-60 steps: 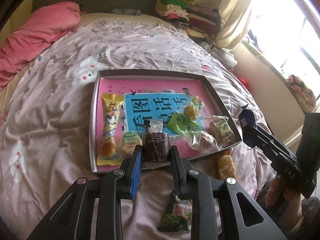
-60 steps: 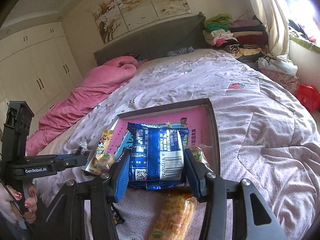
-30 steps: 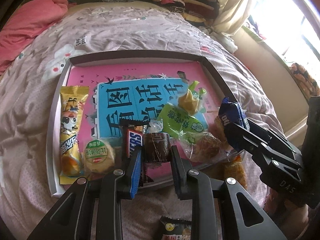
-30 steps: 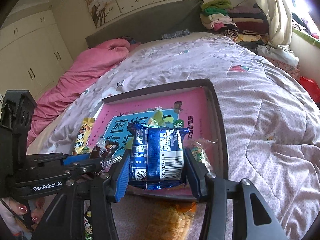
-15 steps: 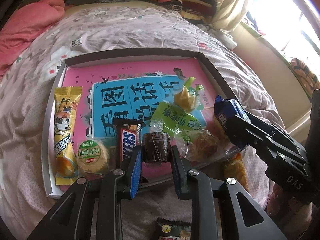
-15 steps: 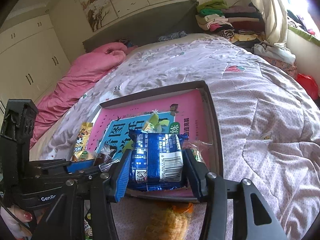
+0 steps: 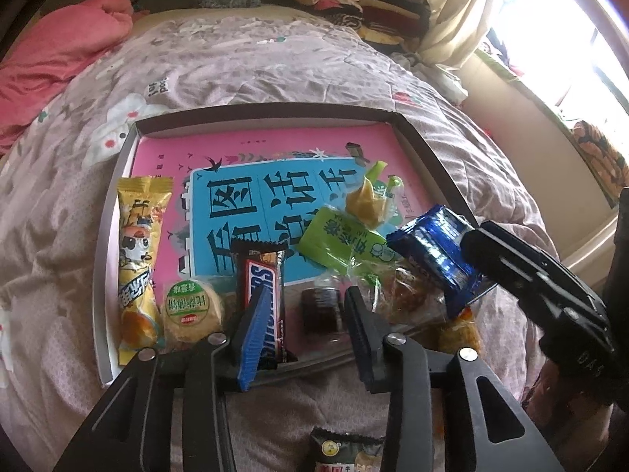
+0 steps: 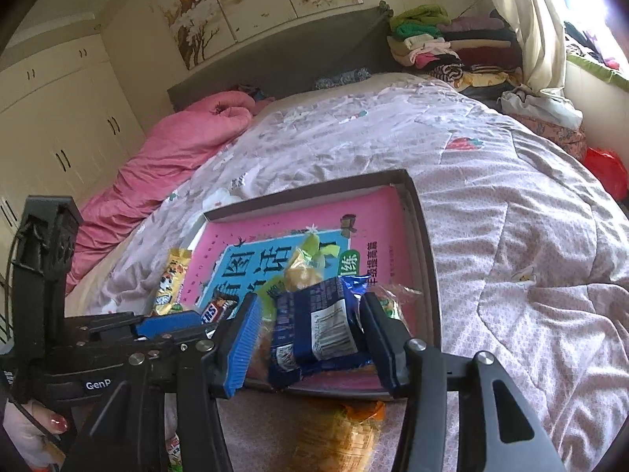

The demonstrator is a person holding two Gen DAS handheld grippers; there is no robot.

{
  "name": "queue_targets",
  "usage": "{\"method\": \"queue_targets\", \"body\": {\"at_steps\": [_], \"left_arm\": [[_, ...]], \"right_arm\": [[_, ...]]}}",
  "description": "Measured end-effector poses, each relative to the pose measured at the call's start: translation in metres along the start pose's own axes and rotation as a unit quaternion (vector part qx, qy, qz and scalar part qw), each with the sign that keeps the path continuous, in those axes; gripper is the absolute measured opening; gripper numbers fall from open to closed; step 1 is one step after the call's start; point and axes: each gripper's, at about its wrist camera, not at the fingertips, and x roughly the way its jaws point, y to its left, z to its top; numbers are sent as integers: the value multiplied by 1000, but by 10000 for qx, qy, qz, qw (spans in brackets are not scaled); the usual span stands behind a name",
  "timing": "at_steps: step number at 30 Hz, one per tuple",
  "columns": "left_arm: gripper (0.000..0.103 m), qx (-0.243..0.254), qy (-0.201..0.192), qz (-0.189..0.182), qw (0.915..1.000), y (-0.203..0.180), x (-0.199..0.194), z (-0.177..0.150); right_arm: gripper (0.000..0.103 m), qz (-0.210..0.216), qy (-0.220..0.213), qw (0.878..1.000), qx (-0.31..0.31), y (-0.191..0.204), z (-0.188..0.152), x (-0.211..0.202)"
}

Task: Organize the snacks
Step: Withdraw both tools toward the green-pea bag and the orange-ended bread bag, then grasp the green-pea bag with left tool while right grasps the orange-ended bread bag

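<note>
inside tray (image 7: 428, 153): brown candy (image 7: 321, 310) between opening left fingers (image 7: 255, 328), right fingers (image 8: 379, 338) gripping blue packet (image 8: 318, 330)

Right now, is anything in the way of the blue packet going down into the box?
Yes. The blue packet, clamped in the right gripper, hangs over the box's near right corner, where a clear-wrapped pastry and a green packet already lie. The pink area farther back is bare.

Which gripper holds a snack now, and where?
The right gripper holds the blue packet by its side edges; the opening left gripper holds nothing.
</note>
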Motion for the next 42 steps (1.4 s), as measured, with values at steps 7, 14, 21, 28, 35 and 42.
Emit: {"method": "queue_targets", "body": {"at_steps": [7, 14, 21, 28, 35, 42], "left_arm": [[61, 0, -54, -86, 9999, 4, -19, -11], [68, 153, -143, -136, 9997, 0, -44, -26], [70, 217, -39, -209, 9995, -1, -55, -50], [70, 309, 389, -210, 9985, -3, -39, -81], [69, 391, 534, -256, 9975, -10, -30, -94], [69, 433, 652, -128, 9968, -12, -19, -102]], "right_arm": [[58, 6, -166, 9997, 159, -4, 1, -18], [62, -56, -207, 9992, 350, -5, -10, -43], [66, -340, 236, 9985, 349, 7, -36, -50], [66, -537, 812, 9946, 350, 10, -58, -38], [66, -666, 1002, 9922, 338, 8, -65, -30], [65, -809, 1207, 9891, 248, 11, -73, -16]]}}
